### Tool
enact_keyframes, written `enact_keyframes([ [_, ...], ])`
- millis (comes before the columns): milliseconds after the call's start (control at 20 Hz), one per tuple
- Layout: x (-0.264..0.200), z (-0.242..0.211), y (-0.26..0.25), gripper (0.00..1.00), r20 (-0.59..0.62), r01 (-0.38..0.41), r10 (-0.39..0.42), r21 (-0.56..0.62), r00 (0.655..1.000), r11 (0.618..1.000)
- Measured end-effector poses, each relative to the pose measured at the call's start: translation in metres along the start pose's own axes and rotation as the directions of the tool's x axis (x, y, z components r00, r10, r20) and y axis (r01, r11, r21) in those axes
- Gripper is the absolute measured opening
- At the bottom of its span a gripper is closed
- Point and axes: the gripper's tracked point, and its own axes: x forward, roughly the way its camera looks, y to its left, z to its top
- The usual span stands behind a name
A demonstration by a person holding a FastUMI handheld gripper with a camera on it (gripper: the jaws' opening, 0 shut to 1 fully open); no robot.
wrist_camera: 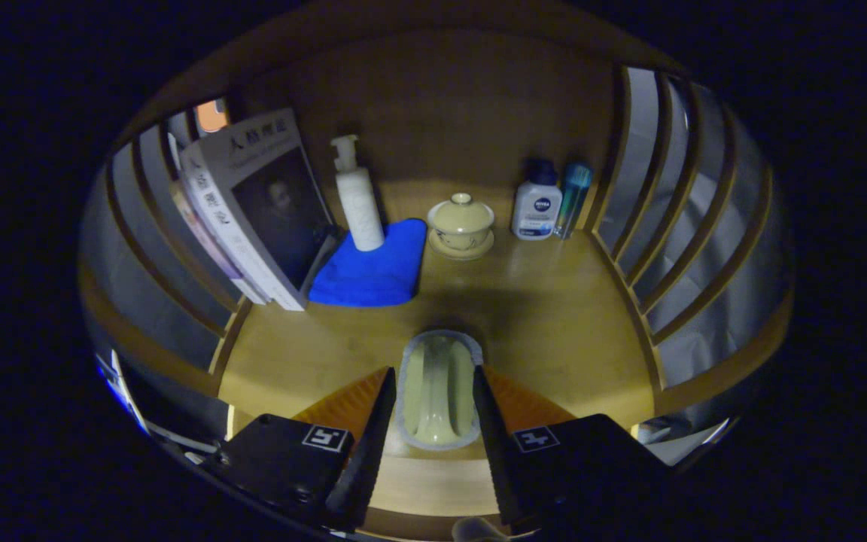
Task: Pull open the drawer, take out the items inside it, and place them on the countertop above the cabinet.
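The claw (433,421) squeezes a pale cup (437,388) from both sides, just over the wooden bench (554,316). At 12 o'clock, farther back, sits a little lidded bowl (461,223). At 11 o'clock a blue cloth (369,271) lies under a white pump bottle (358,197), with books (253,203) leaning beside them. At 1 o'clock stand a white bottle (536,208) and a blue tube (573,197).

Books (253,211), pump bottle (358,197) on blue cloth (373,271), lidded teacup (461,223).

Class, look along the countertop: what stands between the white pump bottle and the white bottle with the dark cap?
A lidded cup on a saucer stands between the pump bottle and the dark-capped bottle, seen in the gripper view.
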Motion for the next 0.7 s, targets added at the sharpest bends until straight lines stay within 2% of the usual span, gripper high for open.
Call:
enact_keyframes([
  [200,-0.048,-0.01,0.012,0.65,0.171,-0.028,0.034,-0.037,0.985,0.999],
  [300,-0.079,-0.015,0.019,0.66,0.316,-0.035,0.053,-0.064,0.947,0.997],
  [350,-0.098,-0.017,0.018,0.65,0.395,-0.023,0.052,-0.078,0.917,0.997],
  [450,-0.139,-0.024,0.014,0.8,0.547,0.012,0.037,-0.086,0.836,0.996],
  [550,-0.18,-0.038,0.004,0.95,0.672,0.055,0.005,-0.068,0.74,0.996],
  [600,-0.195,-0.045,0.001,1.0,0.726,0.079,-0.014,-0.056,0.687,0.995],
  [700,-0.225,-0.072,-0.003,1.0,0.795,0.087,-0.025,-0.035,0.606,0.996],
])
